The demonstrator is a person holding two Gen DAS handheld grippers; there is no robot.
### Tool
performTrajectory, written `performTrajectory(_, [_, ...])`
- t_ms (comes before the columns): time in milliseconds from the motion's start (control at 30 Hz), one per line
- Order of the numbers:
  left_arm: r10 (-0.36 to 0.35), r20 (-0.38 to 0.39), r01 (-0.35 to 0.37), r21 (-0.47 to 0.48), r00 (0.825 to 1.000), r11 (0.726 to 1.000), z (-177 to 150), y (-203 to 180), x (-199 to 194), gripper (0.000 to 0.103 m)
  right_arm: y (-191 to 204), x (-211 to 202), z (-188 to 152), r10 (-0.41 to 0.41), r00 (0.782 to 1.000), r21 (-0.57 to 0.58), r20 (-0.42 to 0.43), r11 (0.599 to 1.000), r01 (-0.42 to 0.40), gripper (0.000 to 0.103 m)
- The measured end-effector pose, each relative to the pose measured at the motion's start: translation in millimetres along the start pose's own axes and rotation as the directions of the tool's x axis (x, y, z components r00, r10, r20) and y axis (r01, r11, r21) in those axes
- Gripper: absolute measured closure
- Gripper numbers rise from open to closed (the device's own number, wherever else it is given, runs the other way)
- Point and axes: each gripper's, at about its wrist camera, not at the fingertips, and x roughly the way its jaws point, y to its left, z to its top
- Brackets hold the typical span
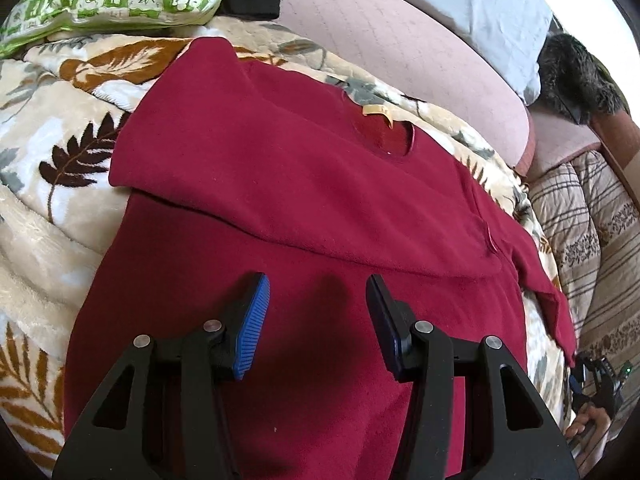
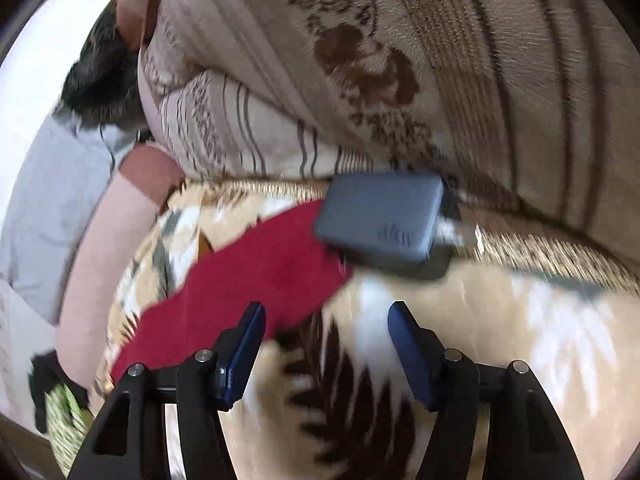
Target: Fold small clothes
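Left wrist view: I see one red shirt [image 1: 280, 200] on the leaf blanket [image 1: 48, 184], my left gripper [image 1: 318, 320] and right gripper [image 2: 326, 344] both gaping, empty.

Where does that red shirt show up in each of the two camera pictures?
Left wrist view: the red shirt fills the middle, spread flat, one sleeve folded across it, under the open left gripper.
Right wrist view: only one sleeve of it shows, a slanted strip left of centre, its end beside a grey box.
Shared landmark: the leaf-print blanket under the shirt.
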Motion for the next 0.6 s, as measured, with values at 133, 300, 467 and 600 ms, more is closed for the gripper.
performTrajectory(133, [0.008, 0.011, -0.008, -0.01, 1.0, 1.0, 2, 1, 1, 0.054, 7, 17, 13, 0.024, 1.0, -0.004, -0.013, 1.0, -0.024, 0.064])
performTrajectory(300, [0.004, 0.018, -0.003, -0.035, 1.0, 0.999, 4, 4, 2, 0.054, 6, 17, 12, 0.055, 0.998, 0.018, -0.022, 0.998, -0.054, 0.097])
performTrajectory(467, [-0.005, 0.033, 0.007, -0.084, 0.999, 0.996, 8, 11, 0, 0.054, 87, -8, -3, 0.092, 0.995, -0.2, 0.044, 0.976, -0.081, 0.097])
performTrajectory(600, [0.004, 0.059, 0.005, -0.144, 0.998, 0.99, 11, 23, -6, 0.054, 193, -9, -46, 0.255, 0.965, -0.389, -0.055, 0.885, -0.256, 0.097])
